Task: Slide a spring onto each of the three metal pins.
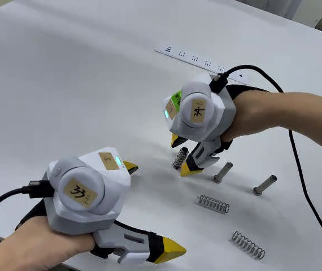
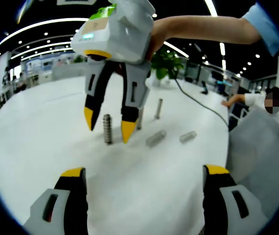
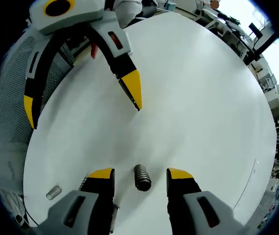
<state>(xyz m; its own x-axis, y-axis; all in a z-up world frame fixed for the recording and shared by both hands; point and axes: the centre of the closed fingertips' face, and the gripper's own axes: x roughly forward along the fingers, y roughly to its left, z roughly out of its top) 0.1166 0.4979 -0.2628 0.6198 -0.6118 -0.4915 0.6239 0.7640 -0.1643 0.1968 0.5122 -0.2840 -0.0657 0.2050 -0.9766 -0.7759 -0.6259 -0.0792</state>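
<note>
My right gripper [image 3: 140,173] straddles the sprung pin [image 3: 142,178], jaws apart; lifting crooked could topple it (left gripper [image 2: 144,171] spread, empty).

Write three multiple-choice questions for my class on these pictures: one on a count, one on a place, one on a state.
1. How many springs lie loose on the table?
A one
B two
C three

2. Where is the pin with a spring on it?
A upright between the jaws of the right gripper
B flat on its side
C in a bare hand

3. The left gripper is:
A shut on a spring
B shut on a pin
C open

Answers:
1 B: the head view shows two springs lying flat.
2 A: the right gripper view shows it standing between the two yellow tips.
3 C: its tips stand wide apart with nothing between them.
</note>
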